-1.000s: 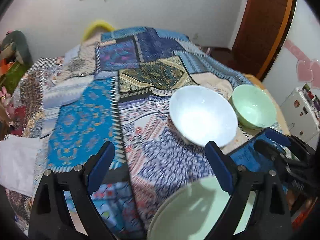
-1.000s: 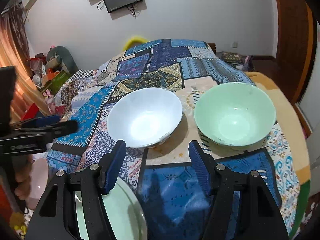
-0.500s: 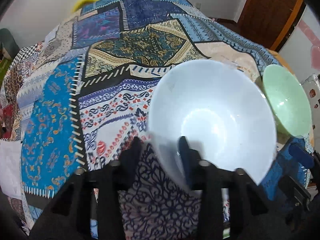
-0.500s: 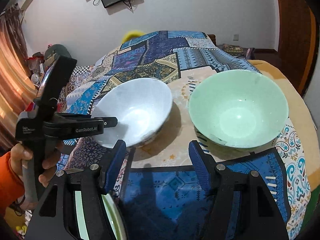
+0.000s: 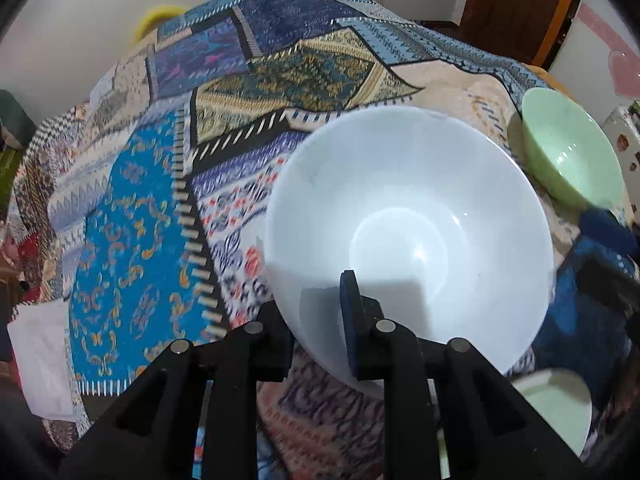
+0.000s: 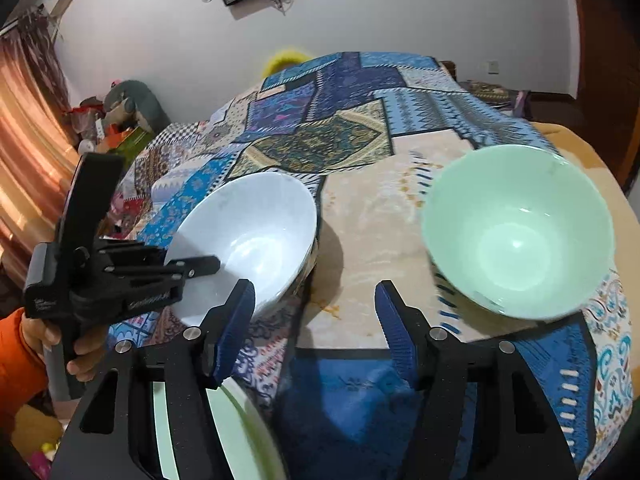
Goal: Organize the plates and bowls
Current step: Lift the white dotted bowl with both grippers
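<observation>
My left wrist camera looked steeply down, very close over the white bowl (image 5: 408, 236) near the patchwork cloth's (image 5: 132, 240) near edge. My right one sat farther back, facing across the cloth toward the far wall (image 6: 400, 20). Both views shared both bowls, including the green bowl (image 6: 516, 232).

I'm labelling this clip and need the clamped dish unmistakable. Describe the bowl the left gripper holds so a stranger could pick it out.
On the table under the patchwork cloth two bowls sit side by side. The one meant is the white bowl, its near rim pinched between the jaws of the left gripper. Its neighbour, the green bowl, is the same shape but pale green and untouched.
</observation>
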The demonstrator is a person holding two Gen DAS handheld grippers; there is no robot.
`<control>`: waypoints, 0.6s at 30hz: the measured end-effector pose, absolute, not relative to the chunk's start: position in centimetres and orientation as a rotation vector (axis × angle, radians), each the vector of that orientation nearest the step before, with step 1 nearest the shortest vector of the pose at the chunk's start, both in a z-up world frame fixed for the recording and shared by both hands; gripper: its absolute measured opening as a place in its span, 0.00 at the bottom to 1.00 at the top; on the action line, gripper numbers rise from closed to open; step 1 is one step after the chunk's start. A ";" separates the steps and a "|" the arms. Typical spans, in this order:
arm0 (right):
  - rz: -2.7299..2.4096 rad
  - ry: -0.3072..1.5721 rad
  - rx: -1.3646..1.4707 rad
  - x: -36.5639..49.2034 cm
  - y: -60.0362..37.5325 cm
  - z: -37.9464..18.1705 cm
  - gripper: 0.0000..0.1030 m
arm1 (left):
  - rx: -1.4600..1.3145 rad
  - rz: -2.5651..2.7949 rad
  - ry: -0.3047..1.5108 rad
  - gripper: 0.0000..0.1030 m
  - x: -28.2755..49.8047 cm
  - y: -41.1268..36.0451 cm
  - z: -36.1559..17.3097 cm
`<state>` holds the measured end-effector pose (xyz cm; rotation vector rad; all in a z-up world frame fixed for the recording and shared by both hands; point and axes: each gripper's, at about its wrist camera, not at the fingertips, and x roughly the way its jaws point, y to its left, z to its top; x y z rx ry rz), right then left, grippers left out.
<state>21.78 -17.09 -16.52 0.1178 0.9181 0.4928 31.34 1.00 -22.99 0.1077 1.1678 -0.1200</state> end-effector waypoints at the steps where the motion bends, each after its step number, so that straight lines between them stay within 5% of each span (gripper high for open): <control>1: 0.498 0.923 0.111 21.9 -16.7 -16.6 0.55 | 0.092 -0.127 1.177 0.21 31.1 1.4 -23.0; 12: 0.556 1.041 0.059 25.3 -13.0 -18.4 0.41 | 0.099 -0.112 1.137 0.22 30.4 1.9 -23.1; 18: 0.591 1.132 0.091 26.6 -12.3 -20.2 0.25 | 0.114 -0.102 1.107 0.23 30.2 1.8 -23.0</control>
